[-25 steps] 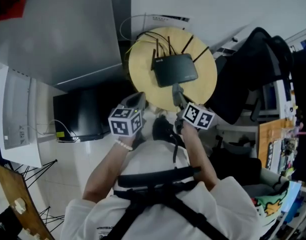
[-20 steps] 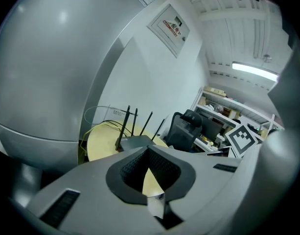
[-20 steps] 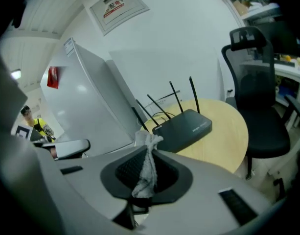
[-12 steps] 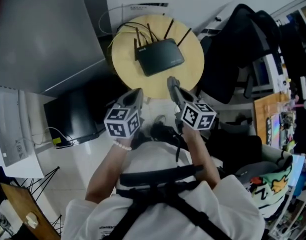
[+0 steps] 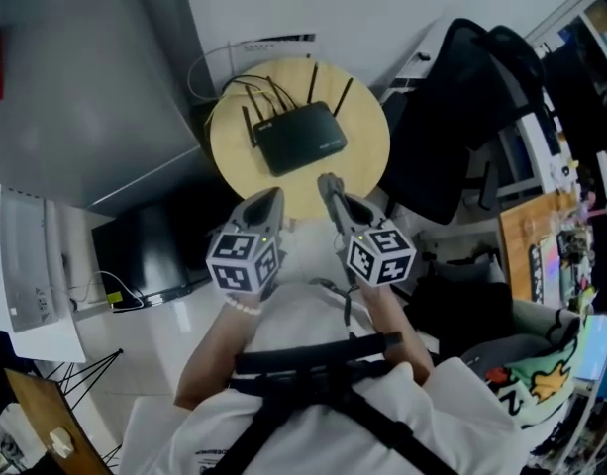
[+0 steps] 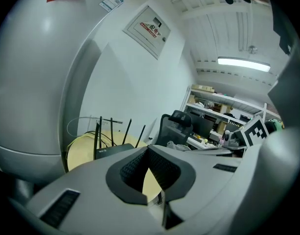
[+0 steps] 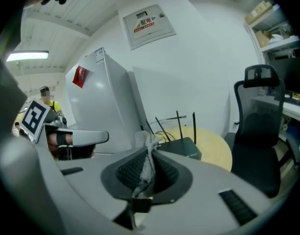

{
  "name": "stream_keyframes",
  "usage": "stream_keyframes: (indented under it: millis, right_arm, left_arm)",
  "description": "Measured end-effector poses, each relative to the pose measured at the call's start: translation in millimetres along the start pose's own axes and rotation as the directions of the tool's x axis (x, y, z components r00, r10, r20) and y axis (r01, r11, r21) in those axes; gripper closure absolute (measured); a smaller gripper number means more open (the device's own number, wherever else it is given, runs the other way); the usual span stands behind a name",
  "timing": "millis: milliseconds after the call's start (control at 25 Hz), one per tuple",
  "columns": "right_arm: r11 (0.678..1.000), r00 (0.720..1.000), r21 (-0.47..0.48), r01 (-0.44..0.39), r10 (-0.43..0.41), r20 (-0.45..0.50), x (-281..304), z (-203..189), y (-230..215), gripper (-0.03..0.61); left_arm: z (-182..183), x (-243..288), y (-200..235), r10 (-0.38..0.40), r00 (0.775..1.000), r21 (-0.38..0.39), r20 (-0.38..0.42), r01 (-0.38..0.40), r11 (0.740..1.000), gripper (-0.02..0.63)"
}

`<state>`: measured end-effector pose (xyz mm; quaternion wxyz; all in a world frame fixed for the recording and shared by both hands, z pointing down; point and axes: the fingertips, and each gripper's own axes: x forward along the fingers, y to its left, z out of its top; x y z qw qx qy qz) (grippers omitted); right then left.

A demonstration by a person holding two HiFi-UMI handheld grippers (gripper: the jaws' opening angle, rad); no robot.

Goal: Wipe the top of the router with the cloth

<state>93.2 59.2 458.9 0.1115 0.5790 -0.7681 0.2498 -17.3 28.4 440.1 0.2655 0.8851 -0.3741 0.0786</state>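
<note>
Router [image 5: 299, 138] on table [image 5: 368, 154], just beyond right tool [image 5: 328, 183] clamping cloth [image 7: 148, 161]; left tool [image 5: 273, 197] closed, empty.

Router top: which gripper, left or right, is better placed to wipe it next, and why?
Right. The right gripper is shut on the cloth and points at the router on the round table. The left gripper is shut on nothing.
</note>
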Motion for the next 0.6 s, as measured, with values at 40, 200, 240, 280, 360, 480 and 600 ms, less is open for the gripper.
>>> stream_keyframes:
  millis: [40,200,240,280,360,480,600]
  right_arm:
    - [1.000,1.000,-0.007,-0.003,0.003,0.006,-1.5,3.9,-2.7,0.543]
    - [1.000,0.999,-0.004,-0.022,0.022,0.030,-6.2,14.6,-13.6,0.543]
    - [1.000,0.999,-0.003,-0.027,0.027,0.033,-6.7,16.1,-15.1,0.543]
    - [0.999,0.999,-0.001,-0.033,0.033,0.036,-7.3,17.5,-15.7,0.543]
    - [0.999,0.998,-0.001,-0.045,0.045,0.041,-8.4,19.8,-15.2,0.543]
    - [0.998,0.997,-0.001,-0.059,0.059,0.042,-8.2,20.1,-15.4,0.543]
    - [0.998,0.997,0.002,-0.067,0.067,0.038,-7.3,18.7,-17.0,0.543]
  left_arm:
    - [0.5,1.9,-3.7,0.004,1.000,0.006,-0.001,-0.004,1.000,0.617]
    - [-1.0,5.6,-15.6,0.025,1.000,0.019,-0.005,-0.025,0.999,0.617]
    - [-2.1,6.3,-17.7,0.029,1.000,0.021,-0.009,-0.029,0.999,0.617]
    - [-3.2,6.7,-19.3,0.033,0.999,0.022,-0.013,-0.033,0.999,0.617]
    - [-4.5,6.8,-21.0,0.039,0.999,0.021,-0.016,-0.039,0.999,0.617]
    - [-5.0,7.7,-20.0,0.049,0.999,0.014,-0.013,-0.049,0.999,0.617]
    - [-5.7,8.8,-17.7,0.058,0.998,0.004,-0.011,-0.058,0.998,0.617]
